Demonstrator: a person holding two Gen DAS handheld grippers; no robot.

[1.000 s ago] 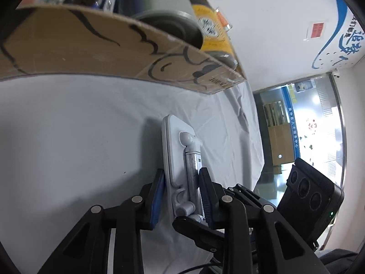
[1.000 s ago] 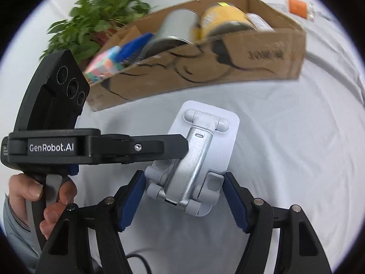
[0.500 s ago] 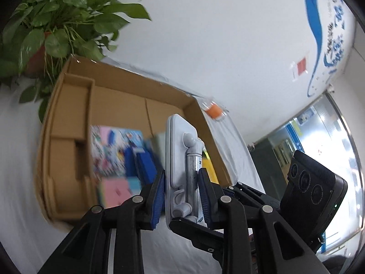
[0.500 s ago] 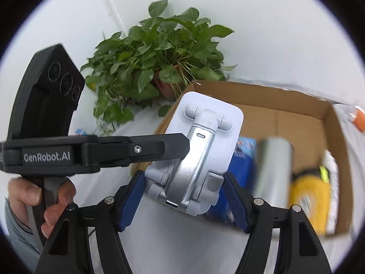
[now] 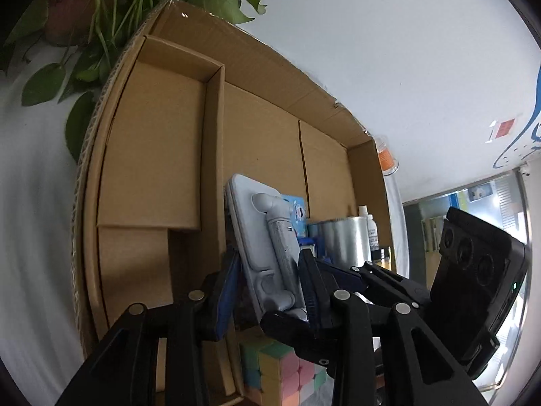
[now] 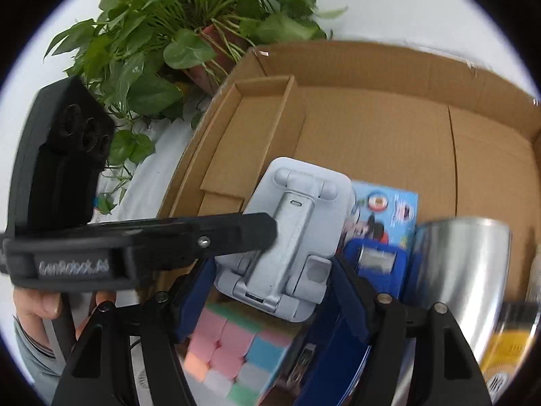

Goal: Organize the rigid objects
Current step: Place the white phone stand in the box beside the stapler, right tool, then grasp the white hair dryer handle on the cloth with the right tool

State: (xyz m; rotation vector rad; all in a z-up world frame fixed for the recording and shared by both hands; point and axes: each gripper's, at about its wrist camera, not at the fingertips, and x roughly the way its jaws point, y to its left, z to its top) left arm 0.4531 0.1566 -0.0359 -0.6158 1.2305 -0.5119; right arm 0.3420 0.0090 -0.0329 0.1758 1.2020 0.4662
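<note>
A white and silver folding phone stand (image 5: 267,247) is clamped by both grippers. My left gripper (image 5: 270,291) is shut on its thin sides. My right gripper (image 6: 270,291) is shut on its wider base, and the stand also shows in the right wrist view (image 6: 290,237). The stand hangs inside the open cardboard box (image 5: 152,155), above a pastel puzzle cube (image 6: 230,348). The left gripper's body (image 6: 142,240) crosses the right wrist view.
In the box (image 6: 372,125) lie a blue cartoon-printed pack (image 6: 389,213), a blue device (image 6: 375,264), a silver can (image 6: 463,270) and a yellow can (image 6: 503,355). A potted plant (image 6: 189,27) stands behind the box's left end. A white cloth (image 5: 33,169) covers the table.
Both grippers carried the stand from the cloth in front of the box up over its wall and down into the box, above the cube.
</note>
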